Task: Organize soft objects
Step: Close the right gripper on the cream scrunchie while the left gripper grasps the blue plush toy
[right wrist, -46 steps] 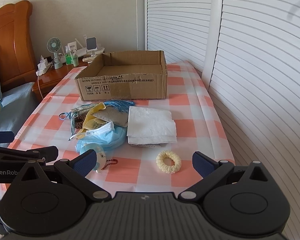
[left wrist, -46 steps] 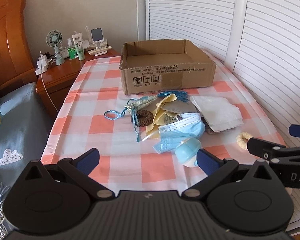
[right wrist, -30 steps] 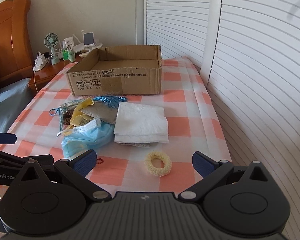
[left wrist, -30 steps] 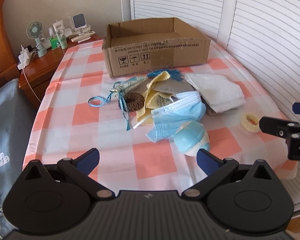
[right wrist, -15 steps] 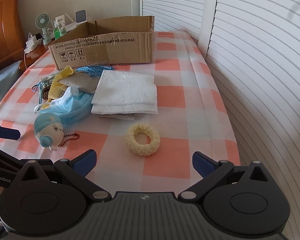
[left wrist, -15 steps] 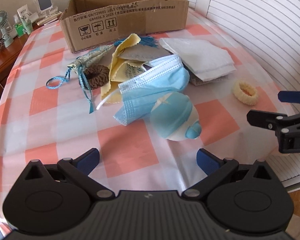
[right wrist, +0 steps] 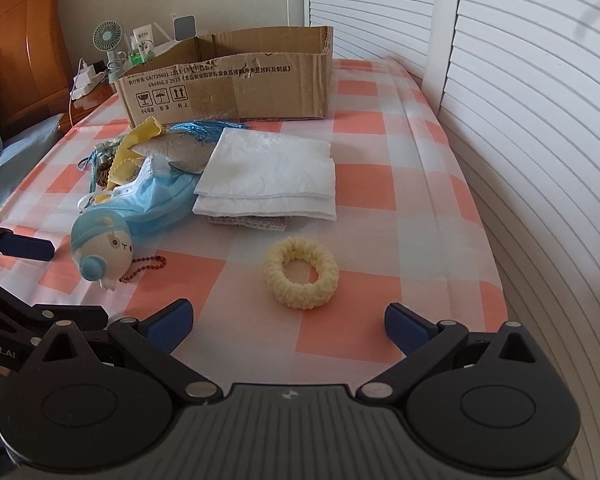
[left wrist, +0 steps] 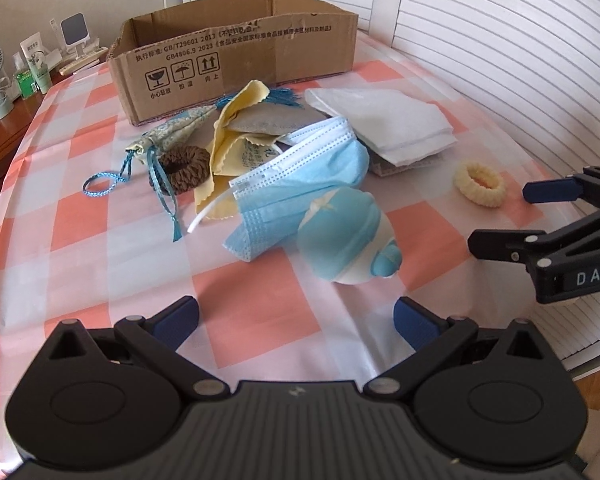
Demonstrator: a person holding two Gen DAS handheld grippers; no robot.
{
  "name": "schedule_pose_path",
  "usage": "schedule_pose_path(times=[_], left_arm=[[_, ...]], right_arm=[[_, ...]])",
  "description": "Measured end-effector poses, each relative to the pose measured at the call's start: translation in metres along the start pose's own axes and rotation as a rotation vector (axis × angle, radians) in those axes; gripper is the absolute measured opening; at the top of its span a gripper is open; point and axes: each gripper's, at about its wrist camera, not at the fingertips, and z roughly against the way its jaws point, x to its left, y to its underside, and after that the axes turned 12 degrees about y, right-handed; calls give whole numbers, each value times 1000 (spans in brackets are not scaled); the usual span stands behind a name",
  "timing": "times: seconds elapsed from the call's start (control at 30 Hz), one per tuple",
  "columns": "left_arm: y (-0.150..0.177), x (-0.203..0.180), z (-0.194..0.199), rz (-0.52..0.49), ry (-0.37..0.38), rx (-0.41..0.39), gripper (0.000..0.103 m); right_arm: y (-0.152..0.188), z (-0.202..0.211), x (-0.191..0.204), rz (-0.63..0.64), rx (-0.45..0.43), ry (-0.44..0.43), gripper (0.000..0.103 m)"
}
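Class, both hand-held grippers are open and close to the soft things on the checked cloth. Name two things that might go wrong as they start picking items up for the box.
1. The plush toy touches the blue face mask; lifting it may drag the mask along.
2. The cream hair tie lies near the table edge; a clumsy close by the right hand-held gripper might knock it off.

I am working in a home bedroom: a wooden headboard (right wrist: 24, 40) rises over bedding (right wrist: 28, 140) at the left, and a nightstand (right wrist: 92, 100) carries a small fan (right wrist: 108, 38), toiletry bottles (right wrist: 142, 46) and a charger (right wrist: 85, 78). White louvred closet doors (right wrist: 520, 100) flank the checked-cloth desk (right wrist: 380, 184).
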Motion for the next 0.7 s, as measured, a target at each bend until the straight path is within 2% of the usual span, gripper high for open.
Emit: schedule_pose_path(times=[0.1, 0.4, 0.63, 0.7], left_arm=[[0, 1, -1, -7, 0, -13, 103], [1, 2, 2, -12, 10, -28, 102], [-4, -5, 17, -59, 31, -87, 99], [-7, -11, 20, -99, 22, -108, 95]], right_arm=[[2, -7, 2, 16, 13, 2, 103], [1, -14, 4, 73, -37, -19, 101], [-1, -14, 7, 124, -92, -44, 78], [-3, -15, 7, 132, -98, -44, 67]])
